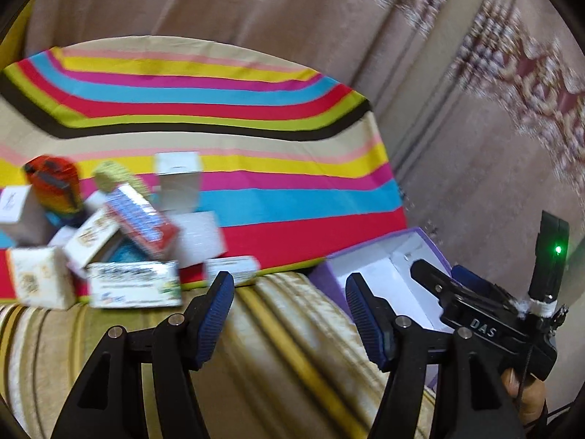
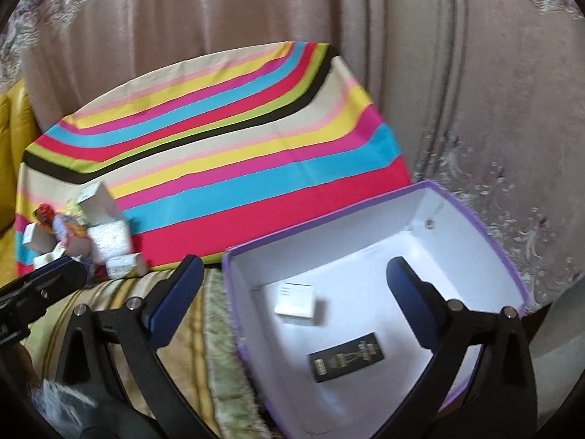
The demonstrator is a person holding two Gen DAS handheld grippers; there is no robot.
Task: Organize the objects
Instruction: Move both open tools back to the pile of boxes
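Note:
A pile of small cartons (image 1: pixel 109 241) lies on the striped cloth (image 1: pixel 256 139); among them are a red-and-blue box (image 1: pixel 140 216) and a green-and-white box (image 1: pixel 135 285). My left gripper (image 1: pixel 289 292) hangs open and empty over the sofa cushion, to the right of the pile. An open purple box (image 2: pixel 486 241) with a white inside holds a small white carton (image 2: pixel 296 303) and a black carton (image 2: pixel 347 360). Above that box my right gripper (image 2: pixel 296 278) stands wide open with nothing in it, its left finger outside the box wall.
The gold-striped sofa cushion (image 1: pixel 278 347) lies between the pile and the purple box (image 1: pixel 336 267). Pink curtains (image 2: pixel 256 11) hang behind the cloth. A yellow cushion (image 2: pixel 14 128) is at the far left. A hand (image 1: pixel 523 391) holds the right tool.

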